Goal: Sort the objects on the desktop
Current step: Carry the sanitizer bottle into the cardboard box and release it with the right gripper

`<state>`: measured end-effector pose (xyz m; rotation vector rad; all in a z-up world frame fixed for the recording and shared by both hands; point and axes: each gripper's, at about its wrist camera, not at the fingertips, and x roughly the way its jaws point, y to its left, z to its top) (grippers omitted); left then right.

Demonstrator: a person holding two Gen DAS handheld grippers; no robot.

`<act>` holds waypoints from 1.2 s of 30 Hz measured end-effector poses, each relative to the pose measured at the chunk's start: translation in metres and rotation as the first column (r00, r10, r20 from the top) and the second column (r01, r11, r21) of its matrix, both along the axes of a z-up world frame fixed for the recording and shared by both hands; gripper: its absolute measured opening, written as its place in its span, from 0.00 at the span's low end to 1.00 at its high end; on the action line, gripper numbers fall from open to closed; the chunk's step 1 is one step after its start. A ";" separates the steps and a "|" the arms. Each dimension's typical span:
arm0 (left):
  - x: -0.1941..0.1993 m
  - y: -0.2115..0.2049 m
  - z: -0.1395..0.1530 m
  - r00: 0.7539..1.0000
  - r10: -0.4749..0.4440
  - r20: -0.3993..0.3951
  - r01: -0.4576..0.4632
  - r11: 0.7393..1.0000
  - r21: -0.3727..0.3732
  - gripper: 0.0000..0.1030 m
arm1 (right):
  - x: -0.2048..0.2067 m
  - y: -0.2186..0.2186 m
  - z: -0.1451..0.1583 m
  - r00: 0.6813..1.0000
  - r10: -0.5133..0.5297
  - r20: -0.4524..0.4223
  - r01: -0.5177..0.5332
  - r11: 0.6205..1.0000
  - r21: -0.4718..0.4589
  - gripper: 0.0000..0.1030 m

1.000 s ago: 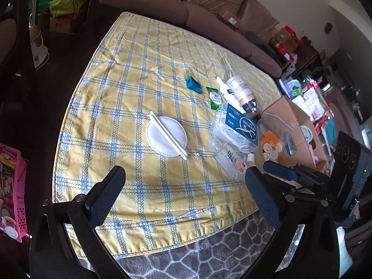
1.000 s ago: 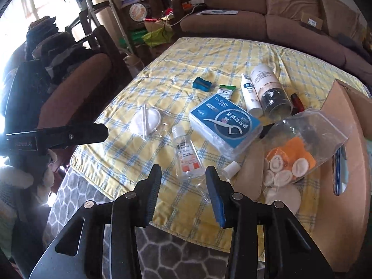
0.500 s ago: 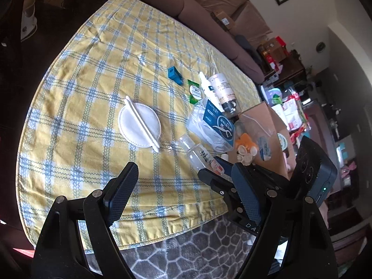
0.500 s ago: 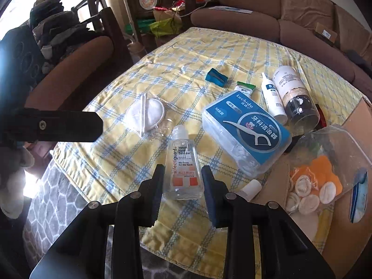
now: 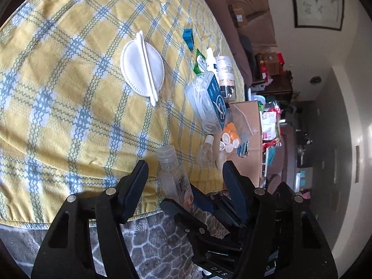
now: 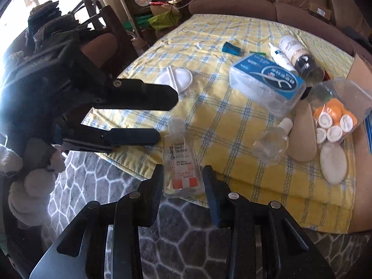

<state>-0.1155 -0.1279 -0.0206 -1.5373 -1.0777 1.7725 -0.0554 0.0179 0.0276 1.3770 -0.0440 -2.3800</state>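
A clear hand sanitiser bottle (image 6: 181, 162) with an orange and white label sticks out past the near edge of the table, over the rug. My right gripper (image 6: 182, 172) has its pads against the bottle's lower sides, and its jaws are opening slightly. In the left wrist view the same bottle (image 5: 173, 174) stands between the fingers of my left gripper (image 5: 186, 169), cap end forward. Those jaws are closing, with gaps on both sides. From the right wrist view, the left gripper (image 6: 167, 116) reaches in from the left beside the cap.
On the yellow checked tablecloth (image 6: 232, 121) lie a blue floss-pick box (image 6: 267, 81), a small clear bottle (image 6: 272, 144), a zip bag of orange and white caps (image 6: 337, 116), a cotton pad with swabs (image 5: 141, 69) and a blue sharpener (image 5: 188, 37). A cardboard box (image 5: 251, 125) stands at the right.
My right gripper came down onto the sanitiser bottle and its fingers drew in around it. My left gripper rolled, sank toward the table edge and narrowed its jaws around the bottle's cap end.
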 end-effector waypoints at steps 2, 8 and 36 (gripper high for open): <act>0.000 0.003 0.000 1.000 -0.005 -0.004 0.005 1.000 -0.011 0.62 | 0.000 0.001 0.001 1.000 -0.015 -0.024 0.015 1.000 -0.013 0.35; -0.002 0.009 -0.001 1.000 -0.026 -0.009 0.026 0.999 -0.026 0.60 | 0.002 -0.009 0.009 0.998 0.033 -0.046 -0.035 0.999 -0.035 0.32; -0.034 0.257 0.151 0.858 -0.404 -0.317 0.391 0.914 -0.107 0.20 | 0.021 0.183 0.150 0.952 -0.248 -0.177 0.223 0.963 -0.148 0.31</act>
